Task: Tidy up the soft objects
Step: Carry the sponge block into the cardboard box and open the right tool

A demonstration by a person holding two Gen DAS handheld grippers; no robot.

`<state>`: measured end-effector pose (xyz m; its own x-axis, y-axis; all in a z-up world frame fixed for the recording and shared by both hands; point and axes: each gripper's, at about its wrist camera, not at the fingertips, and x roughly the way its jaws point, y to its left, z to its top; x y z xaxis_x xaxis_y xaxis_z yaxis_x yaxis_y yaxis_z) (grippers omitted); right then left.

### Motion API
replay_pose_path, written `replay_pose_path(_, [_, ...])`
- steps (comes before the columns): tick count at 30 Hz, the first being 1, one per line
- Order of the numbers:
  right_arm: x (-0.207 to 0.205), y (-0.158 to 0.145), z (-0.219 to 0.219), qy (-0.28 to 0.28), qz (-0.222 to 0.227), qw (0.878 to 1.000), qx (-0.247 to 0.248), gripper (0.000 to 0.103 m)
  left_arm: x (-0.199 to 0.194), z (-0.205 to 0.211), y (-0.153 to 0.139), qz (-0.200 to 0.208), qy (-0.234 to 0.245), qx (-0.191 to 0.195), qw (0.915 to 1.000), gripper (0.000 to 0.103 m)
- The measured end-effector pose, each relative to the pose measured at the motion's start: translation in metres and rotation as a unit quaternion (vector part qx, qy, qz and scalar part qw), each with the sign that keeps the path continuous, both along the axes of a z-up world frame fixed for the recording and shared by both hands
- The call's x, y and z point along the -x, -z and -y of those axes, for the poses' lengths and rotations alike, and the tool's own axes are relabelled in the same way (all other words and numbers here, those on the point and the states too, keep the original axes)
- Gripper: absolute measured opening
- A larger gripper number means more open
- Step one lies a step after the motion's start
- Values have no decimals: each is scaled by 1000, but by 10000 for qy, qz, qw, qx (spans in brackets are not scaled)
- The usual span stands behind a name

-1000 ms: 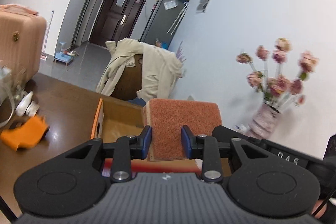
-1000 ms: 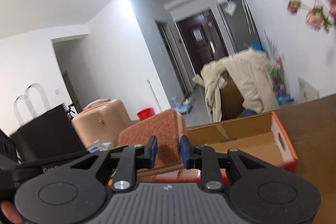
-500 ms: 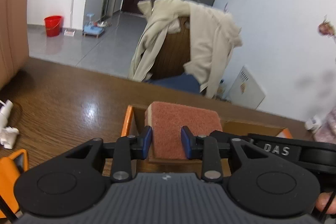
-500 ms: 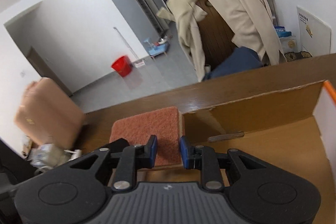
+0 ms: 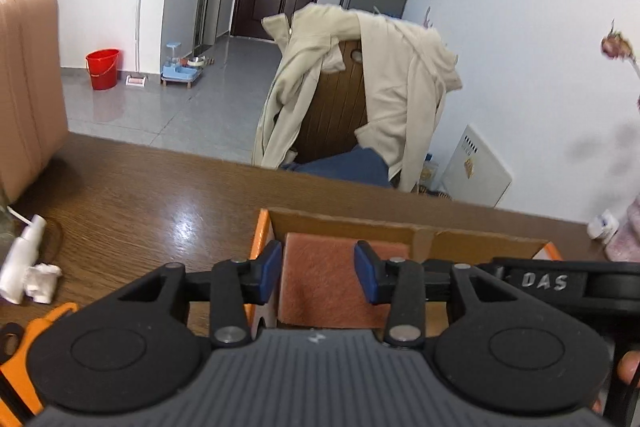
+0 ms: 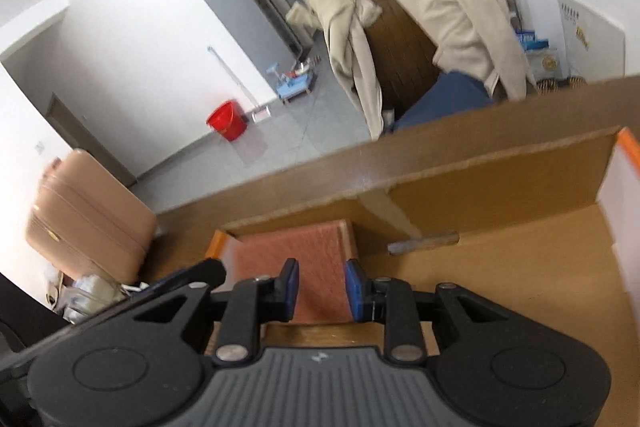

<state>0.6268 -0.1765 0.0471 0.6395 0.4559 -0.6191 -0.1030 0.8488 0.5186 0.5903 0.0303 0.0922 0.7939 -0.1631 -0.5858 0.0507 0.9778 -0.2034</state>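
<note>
Inside the open brown cardboard box with orange edges [image 5: 472, 241], at its left end, lies the rust-red rectangular scouring sponge [image 5: 320, 279], flat on the box floor against the far wall.

Left gripper [image 5: 318, 277]: blue-padded jaws have just been opening, now standing apart with a gap either side of the sponge.

Right gripper [image 6: 318, 287]: jaws have also just eased open, sponge between them (contact hard to judge, pads seem just clear).

Box sits on a dark wooden table [image 5: 160, 195]. Beige coat draped over a wooden chair [image 5: 352, 95] beyond.
</note>
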Motion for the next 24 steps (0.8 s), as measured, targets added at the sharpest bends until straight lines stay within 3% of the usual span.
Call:
replay_pose_path(4, [35, -45, 5, -36, 300, 9995, 103, 34, 31, -2, -40, 262, -50, -48, 9996, 46])
replay_pose_path(6, [53, -68, 10, -43, 467, 9988, 171, 46, 51, -2, -60, 345, -73, -88, 9993, 51])
replay_pose_path(9, [91, -103, 21, -65, 805, 9963, 280, 50, 86, -3, -87, 525, 3, -134, 9985, 55])
replay_pose_path(14, [153, -145, 48, -2, 1289, 9896, 633, 64, 156, -2, -123, 942, 173, -288, 9950, 74])
replay_pose_path(19, [229, -161, 71, -33, 1727, 9790, 1082, 73, 227, -5, -127, 1052, 162, -471, 9932, 79])
replay_pose_path(24, [311, -150, 88, 32, 2282, 9636, 1395, 81, 304, 2, -108, 1394, 237, -728, 9873, 91])
